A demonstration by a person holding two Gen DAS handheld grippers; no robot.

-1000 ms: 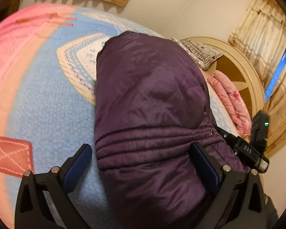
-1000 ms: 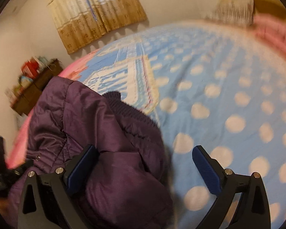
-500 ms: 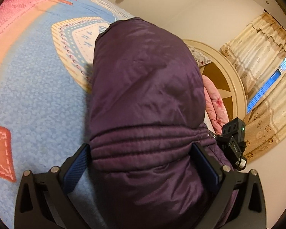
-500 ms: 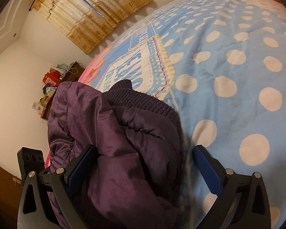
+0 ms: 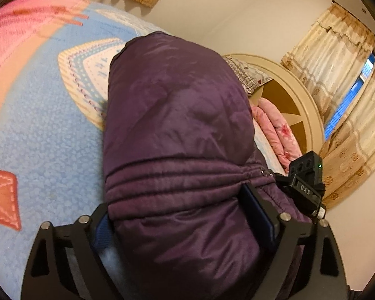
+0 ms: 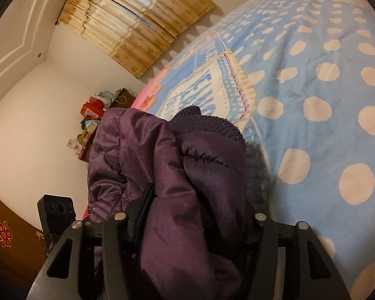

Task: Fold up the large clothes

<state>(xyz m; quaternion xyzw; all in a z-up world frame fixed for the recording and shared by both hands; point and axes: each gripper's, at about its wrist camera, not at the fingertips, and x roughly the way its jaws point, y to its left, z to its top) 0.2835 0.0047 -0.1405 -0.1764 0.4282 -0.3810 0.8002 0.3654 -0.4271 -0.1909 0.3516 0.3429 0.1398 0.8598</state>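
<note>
Both the left gripper (image 5: 185, 215) and right gripper (image 6: 197, 212) are clamped onto the puffy purple quilted jacket (image 5: 177, 130) over the blue polka-dot bedspread (image 6: 325, 95).

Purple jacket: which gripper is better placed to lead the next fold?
Likely the right gripper: it pinches the purple jacket near its knitted cuff, a loose end. The left gripper clamps the bulky middle.

Home bedroom. Bed with blue polka-dot bedspread (image 6: 325, 87), round headboard (image 5: 300, 95), pillow (image 5: 250, 75). Beige curtains (image 5: 337, 57) on window.
</note>
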